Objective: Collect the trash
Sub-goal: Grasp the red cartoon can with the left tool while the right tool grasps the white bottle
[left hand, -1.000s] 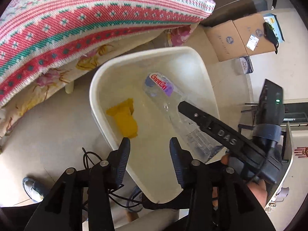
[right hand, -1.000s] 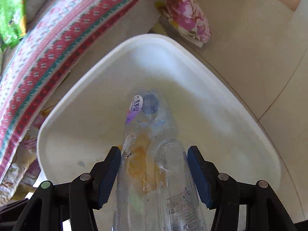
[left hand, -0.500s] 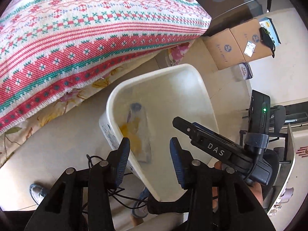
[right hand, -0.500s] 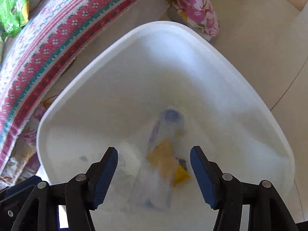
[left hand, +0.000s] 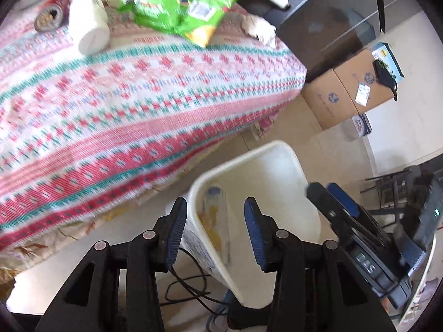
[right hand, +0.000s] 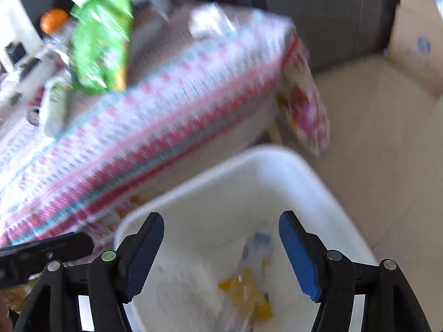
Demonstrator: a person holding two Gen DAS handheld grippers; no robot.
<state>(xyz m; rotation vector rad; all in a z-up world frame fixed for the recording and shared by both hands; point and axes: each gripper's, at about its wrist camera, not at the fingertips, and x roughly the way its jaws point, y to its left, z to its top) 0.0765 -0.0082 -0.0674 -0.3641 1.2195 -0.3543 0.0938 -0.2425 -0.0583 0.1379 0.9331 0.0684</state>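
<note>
One bin stands on the floor beside the table; inside it lie one clear bottle and one yellow scrap (both blurred). The table cloth carries one green bag, one white bottle, one can and crumpled paper. The left gripper is part open, empty. The right gripper has just been opening; its jaws are wide, with nothing between them. Floor right of the bin is free up to one box.
</note>
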